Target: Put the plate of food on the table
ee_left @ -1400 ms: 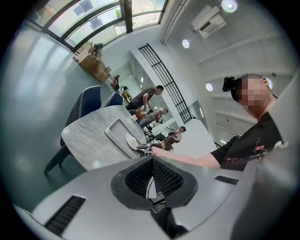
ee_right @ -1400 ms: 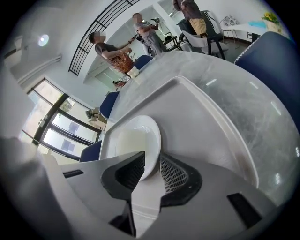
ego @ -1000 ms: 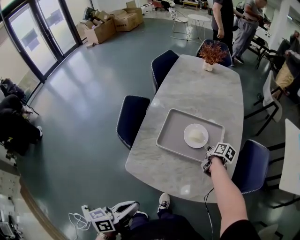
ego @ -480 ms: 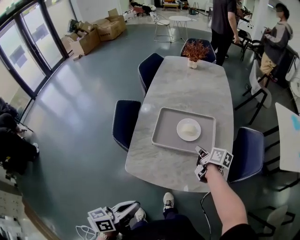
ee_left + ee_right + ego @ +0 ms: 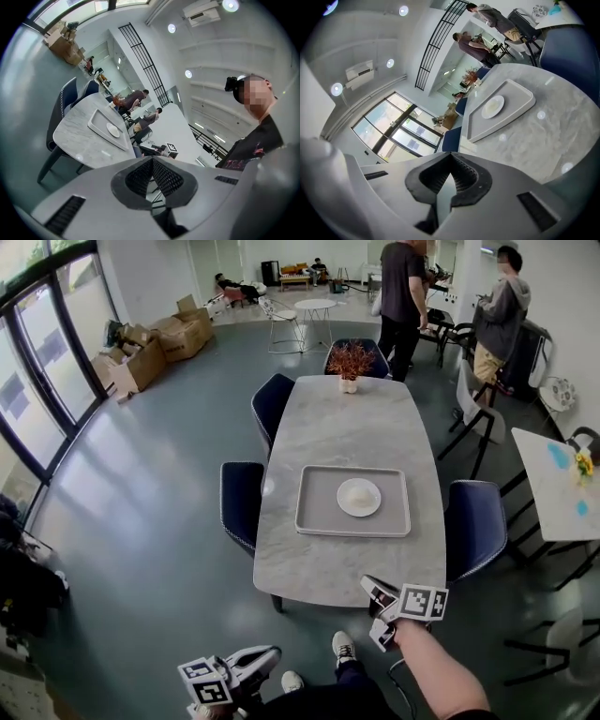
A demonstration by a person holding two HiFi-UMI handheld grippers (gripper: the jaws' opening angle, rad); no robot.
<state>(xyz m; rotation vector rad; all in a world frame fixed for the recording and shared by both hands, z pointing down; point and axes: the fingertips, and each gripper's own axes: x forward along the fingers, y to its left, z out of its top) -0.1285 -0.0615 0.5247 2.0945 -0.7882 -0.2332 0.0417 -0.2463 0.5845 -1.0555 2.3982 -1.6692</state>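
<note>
Hanging low by the person's legs, the left gripper [image 5: 261, 653] was nearest, down over the grey floor [image 5: 141, 521]. In its own view the left gripper [image 5: 152, 159] had its two jaws pressed together, and nothing was caught in them. A shoe [image 5: 342, 648] showed close by on the floor.

A bit higher, the right gripper [image 5: 376, 613] was held out just at the near edge of the table [image 5: 347, 427]. It was not touching the table. In its own view the right gripper [image 5: 451, 154] had its jaws squeezed together too, with nothing between them.

On the grey stone table lay a flat grey tray [image 5: 314, 512], near the middle and well apart from both grippers. The white plate [image 5: 359, 497] sat on the tray, over to its right side, with a pale lump of food [image 5: 359, 491] on it.

Dark blue chairs [image 5: 242, 498] stood around the table. At the far end of the table was a small pot with a reddish plant [image 5: 352, 360].

Past the table, two people [image 5: 403, 292] stood together. Brown boxes [image 5: 141, 357] were piled far off at the left, beside the big windows [image 5: 37, 362].
</note>
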